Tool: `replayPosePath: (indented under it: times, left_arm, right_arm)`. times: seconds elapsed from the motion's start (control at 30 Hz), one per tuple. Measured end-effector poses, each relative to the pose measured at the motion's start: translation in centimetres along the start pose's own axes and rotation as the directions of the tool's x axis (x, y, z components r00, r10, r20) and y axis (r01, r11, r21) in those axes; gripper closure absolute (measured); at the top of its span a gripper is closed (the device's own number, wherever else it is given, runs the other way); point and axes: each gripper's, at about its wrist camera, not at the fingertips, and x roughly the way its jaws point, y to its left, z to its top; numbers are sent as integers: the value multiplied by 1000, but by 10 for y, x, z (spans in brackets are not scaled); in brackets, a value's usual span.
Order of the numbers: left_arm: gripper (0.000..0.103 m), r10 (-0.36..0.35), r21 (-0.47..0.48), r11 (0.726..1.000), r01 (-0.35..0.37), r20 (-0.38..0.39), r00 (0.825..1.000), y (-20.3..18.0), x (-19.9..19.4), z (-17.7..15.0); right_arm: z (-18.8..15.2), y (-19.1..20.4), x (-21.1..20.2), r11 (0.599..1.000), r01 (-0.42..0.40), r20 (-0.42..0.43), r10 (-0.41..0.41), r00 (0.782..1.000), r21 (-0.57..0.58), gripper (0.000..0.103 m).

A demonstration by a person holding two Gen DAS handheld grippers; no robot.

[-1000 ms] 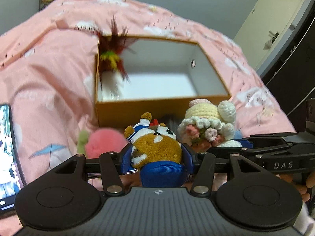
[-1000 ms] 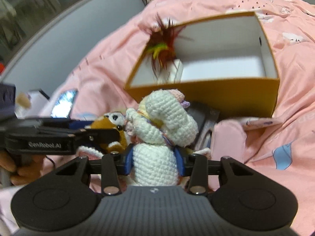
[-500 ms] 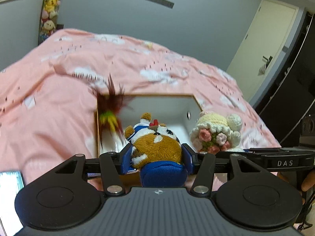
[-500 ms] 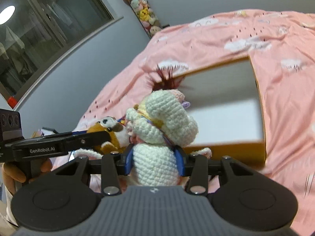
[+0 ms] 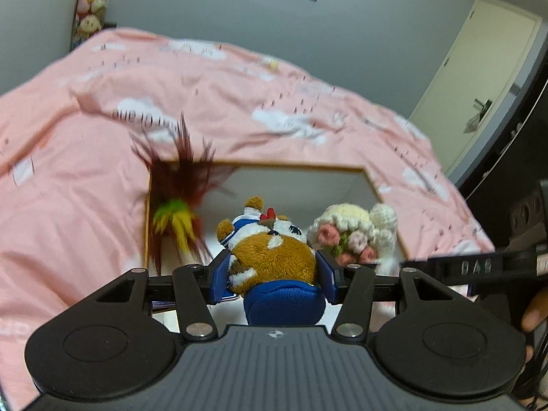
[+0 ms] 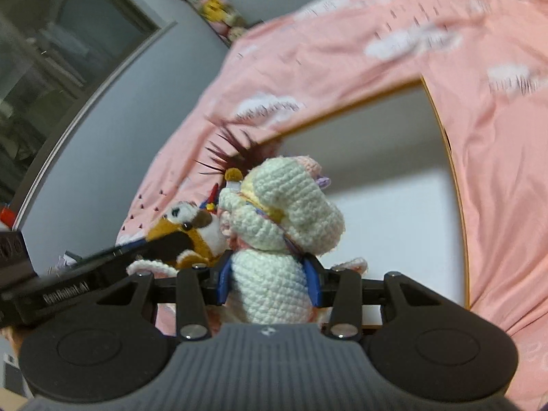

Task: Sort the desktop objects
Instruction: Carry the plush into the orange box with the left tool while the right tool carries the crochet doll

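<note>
My left gripper (image 5: 272,275) is shut on a brown plush toy (image 5: 274,257) with blue trousers and holds it above the open cardboard box (image 5: 298,165). My right gripper (image 6: 270,286) is shut on a white crochet doll (image 6: 281,226) with a flowered hat, also over the box (image 6: 441,130). The doll shows to the right in the left wrist view (image 5: 356,233); the plush shows to the left in the right wrist view (image 6: 191,229). A red, green and yellow feather toy (image 5: 178,198) stands in the box's left corner.
The box lies on a pink quilt (image 5: 85,178) with white cloud prints. A grey wall and a door (image 5: 479,78) are behind. A hanging row of plush toys (image 5: 89,3) is at the far left. A window (image 6: 51,61) shows in the right wrist view.
Both grippers have risen and moved forward over the box with their toys. The phone and pink ball seen earlier in front of the box have left the view.
</note>
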Motion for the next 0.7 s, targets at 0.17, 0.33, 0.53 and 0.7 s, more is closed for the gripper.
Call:
replayPosePath:
  times: [0.17,0.33,0.53,0.7]
  left_arm:
    - [42,45,-5,999,-45,-56,997,7,29,-12]
    - [42,76,46,996,-73,-75,994,3,46,-21]
    - [42,103,84,992,-96,-82,991,5,54,-27]
    - [40,125,143,983,-111,-94,988,-1,62,-30]
  right_arm:
    - [4,-30,24,992,-13,-52,20,998,127,58]
    - [6,-36,46,987,-15,-84,29,996,159,57]
    - [-2,-35,77,988,17,-157,7,988,155,57]
    - [-5,-39,92,987,43,-188,-13,982,158,53]
